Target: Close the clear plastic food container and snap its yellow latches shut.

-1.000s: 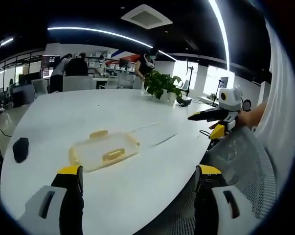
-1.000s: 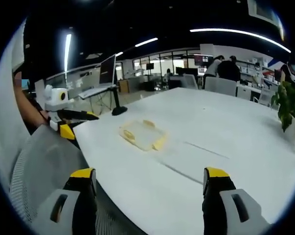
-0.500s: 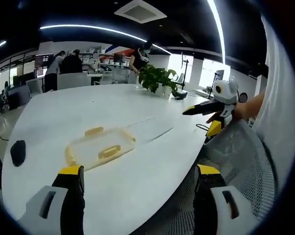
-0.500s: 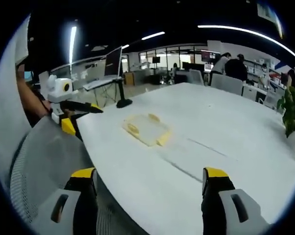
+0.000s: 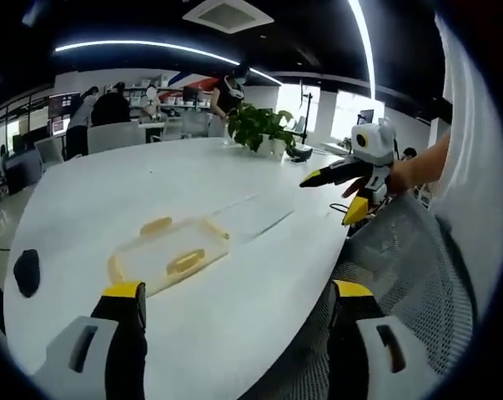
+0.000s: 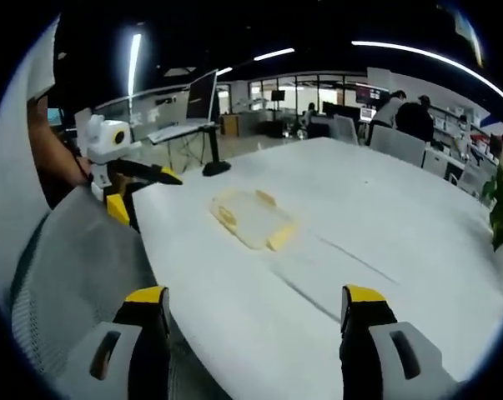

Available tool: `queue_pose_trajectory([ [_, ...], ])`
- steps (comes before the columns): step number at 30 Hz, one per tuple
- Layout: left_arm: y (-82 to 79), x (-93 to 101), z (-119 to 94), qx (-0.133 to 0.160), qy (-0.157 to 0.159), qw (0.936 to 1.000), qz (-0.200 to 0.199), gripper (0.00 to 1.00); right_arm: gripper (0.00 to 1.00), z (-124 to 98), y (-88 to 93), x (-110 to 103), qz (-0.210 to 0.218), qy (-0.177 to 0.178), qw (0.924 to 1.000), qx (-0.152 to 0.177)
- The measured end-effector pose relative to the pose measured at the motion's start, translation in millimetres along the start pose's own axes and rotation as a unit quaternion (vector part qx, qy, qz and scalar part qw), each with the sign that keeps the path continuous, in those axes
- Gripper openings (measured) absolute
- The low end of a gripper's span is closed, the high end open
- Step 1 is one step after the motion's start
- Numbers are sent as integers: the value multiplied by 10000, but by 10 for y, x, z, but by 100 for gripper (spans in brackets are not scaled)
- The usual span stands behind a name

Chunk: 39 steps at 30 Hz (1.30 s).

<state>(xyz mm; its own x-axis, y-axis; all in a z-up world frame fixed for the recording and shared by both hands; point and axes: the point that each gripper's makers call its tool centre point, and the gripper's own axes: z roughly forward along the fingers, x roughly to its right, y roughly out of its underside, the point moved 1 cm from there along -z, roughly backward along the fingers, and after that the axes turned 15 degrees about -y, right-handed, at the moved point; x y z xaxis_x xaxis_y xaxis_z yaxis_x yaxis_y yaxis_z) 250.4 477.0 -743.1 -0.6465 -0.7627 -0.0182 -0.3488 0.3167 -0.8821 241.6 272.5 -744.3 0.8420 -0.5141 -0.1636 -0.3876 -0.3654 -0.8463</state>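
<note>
Approaching is the step in hand, by my reading: neither claw has reached the container, and its yellow latches look untouched. Nearest in the left gripper view, the left claw (image 5: 234, 304) stands wide apart with nothing between its jaws, poised above the near edge of the white worktop (image 5: 134, 183). The right claw (image 6: 255, 308) is likewise spread and empty over that same edge. A mesh chair back (image 5: 401, 275) sits just off the edge. Further in, the clear plastic food container (image 5: 169, 254) lies flat on the worktop, well apart from both claws; its lid seems down, though I cannot tell if it is seated. Next, each claw should probably travel inward to a latch (image 5: 186, 261). Beyond stands a potted plant (image 5: 258, 127).
</note>
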Motion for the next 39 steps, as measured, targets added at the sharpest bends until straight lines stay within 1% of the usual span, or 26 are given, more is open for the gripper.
queue_pose_trajectory([
  [6, -18, -51, 21, 20, -29, 10000, -17, 91, 86, 38, -10, -2, -9, -63, 10000, 3],
  [10, -62, -97, 47, 105, -72, 9999, 17, 91, 86, 59, -36, 4, -56, -78, 10000, 16],
  [15, -61, -131, 88, 82, -55, 9999, 51, 91, 86, 95, -50, 12, -99, -118, 9999, -22],
  [23, -121, -208, 135, 85, -19, 9998, 167, 91, 86, 140, -72, 33, -177, -187, 9996, -85],
  [26, -120, -214, 143, 50, 12, 9995, 317, 90, 85, 163, -69, 29, -229, -225, 9994, -147],
  [31, -114, -208, 159, 18, 55, 9994, 346, 90, 85, 198, -90, 56, -227, -257, 9993, -126],
  [39, -94, -198, 179, -3, 127, 9993, 349, 89, 85, 240, -138, 125, -341, -271, 9989, -154],
])
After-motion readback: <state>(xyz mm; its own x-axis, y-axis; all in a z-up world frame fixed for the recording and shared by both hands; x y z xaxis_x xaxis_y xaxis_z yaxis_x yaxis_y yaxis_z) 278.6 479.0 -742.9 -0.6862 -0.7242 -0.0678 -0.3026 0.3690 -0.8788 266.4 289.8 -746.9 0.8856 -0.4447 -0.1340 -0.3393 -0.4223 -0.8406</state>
